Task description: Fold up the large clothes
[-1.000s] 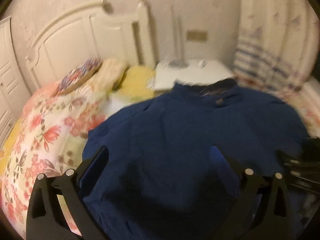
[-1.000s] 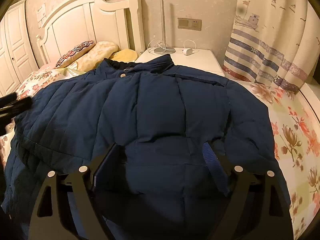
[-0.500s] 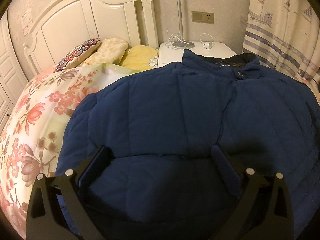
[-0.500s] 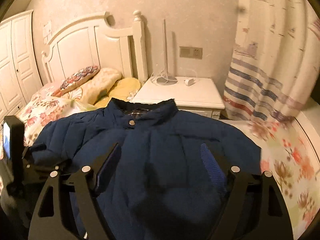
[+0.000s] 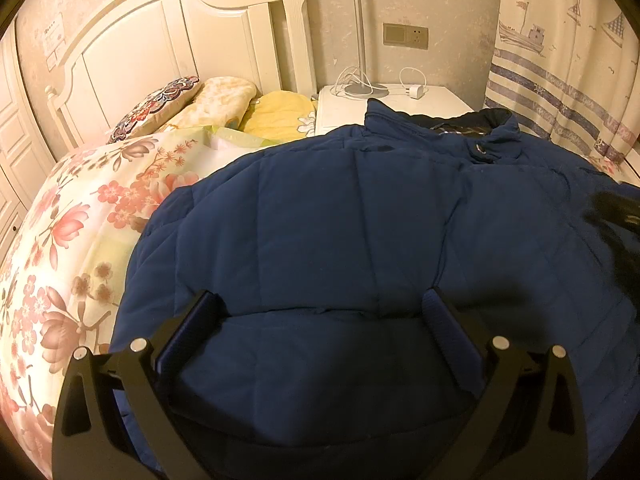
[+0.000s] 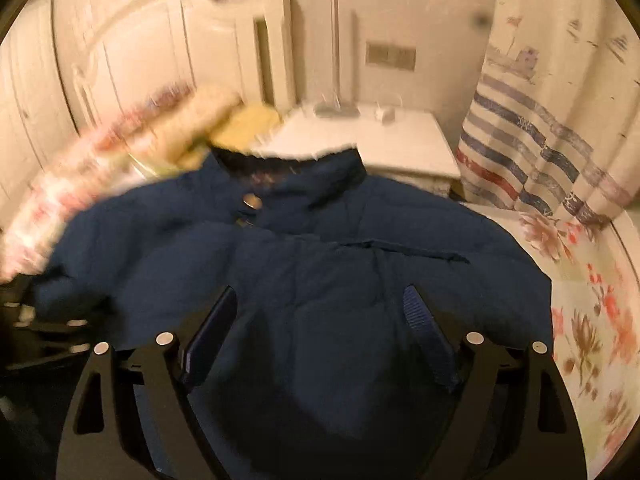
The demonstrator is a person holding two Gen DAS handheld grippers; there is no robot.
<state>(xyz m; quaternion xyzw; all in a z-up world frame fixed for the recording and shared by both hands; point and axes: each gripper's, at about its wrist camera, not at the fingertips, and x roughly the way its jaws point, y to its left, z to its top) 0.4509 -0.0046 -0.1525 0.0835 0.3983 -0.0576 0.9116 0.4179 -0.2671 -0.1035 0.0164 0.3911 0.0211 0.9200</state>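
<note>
A big blue puffy jacket lies spread on my flowery bed, filling the middle and bottom of both views, collar near the white nightstand at the top. My left gripper is wide apart, grabbing nothing. My right gripper is opening over the jacket, pinching nothing.
</note>
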